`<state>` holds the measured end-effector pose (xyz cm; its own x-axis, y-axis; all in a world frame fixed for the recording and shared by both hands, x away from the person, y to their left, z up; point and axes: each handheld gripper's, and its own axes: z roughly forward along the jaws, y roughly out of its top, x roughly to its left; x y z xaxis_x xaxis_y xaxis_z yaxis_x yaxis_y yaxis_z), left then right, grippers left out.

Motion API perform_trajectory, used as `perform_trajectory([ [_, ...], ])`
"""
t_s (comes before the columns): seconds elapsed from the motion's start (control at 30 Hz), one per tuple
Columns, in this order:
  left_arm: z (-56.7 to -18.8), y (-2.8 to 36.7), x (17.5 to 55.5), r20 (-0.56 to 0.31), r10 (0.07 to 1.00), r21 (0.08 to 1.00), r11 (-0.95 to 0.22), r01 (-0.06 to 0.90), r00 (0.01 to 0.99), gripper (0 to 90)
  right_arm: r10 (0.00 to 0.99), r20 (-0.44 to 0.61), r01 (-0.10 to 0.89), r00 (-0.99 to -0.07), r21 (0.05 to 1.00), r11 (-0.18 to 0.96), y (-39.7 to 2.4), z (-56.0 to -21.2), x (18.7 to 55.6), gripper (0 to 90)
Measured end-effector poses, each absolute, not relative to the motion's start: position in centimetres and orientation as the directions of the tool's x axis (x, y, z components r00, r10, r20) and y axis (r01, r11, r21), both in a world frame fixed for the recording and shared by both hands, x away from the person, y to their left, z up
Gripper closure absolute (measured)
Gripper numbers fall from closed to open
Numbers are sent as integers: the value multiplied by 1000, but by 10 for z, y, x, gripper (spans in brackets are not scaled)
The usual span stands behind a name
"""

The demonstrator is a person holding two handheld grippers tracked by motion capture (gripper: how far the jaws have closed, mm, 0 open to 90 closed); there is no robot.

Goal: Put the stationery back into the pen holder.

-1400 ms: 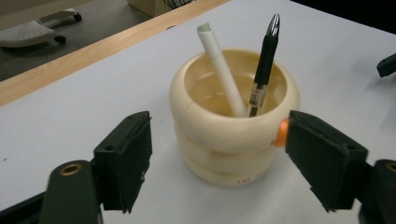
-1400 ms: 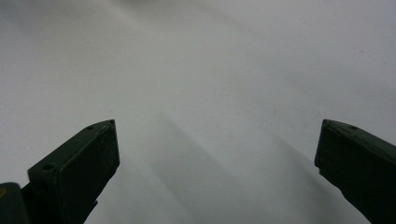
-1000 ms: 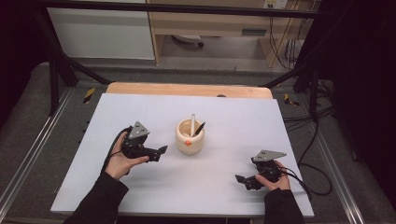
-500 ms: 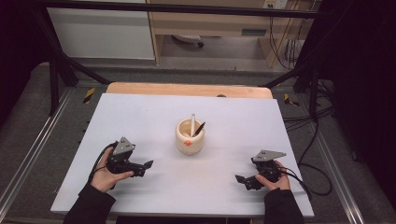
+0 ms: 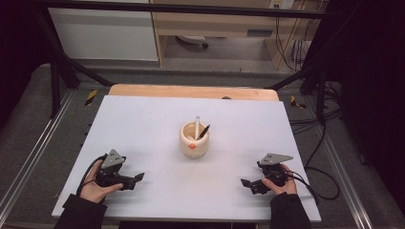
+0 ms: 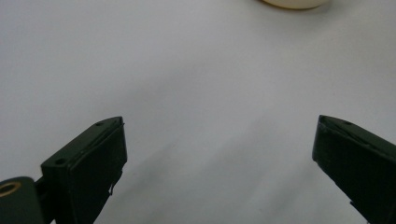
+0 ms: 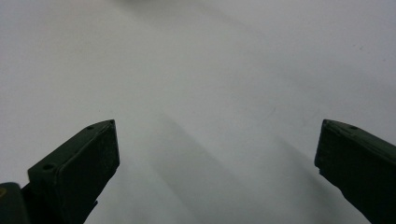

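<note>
Upright, pens [image 5: 200, 130] lean in cup [image 5: 194, 146]

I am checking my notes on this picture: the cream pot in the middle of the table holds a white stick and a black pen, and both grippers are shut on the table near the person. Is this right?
Not quite. The grippers are open, not shut: the left gripper and right gripper show their jaws wide apart over bare table in the two gripper views. The cream pot does hold a white stick and a black pen.

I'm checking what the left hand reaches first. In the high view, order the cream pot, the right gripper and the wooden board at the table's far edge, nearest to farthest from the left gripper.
Measured from the left gripper:
1. Cream pot, at table centre, ahead and to its right.
2. Right gripper, across the table's near side.
3. Wooden board, along the far edge.
</note>
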<state>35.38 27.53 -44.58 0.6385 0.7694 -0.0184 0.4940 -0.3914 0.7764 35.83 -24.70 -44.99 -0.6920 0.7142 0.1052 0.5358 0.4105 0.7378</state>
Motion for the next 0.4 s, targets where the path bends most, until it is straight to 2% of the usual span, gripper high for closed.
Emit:
perform_trajectory([
  [0.4,-450,287,351,-24,787,781,-370,503,617,33,713,116,542,-691,736,405,-247,-450,359,8],
])
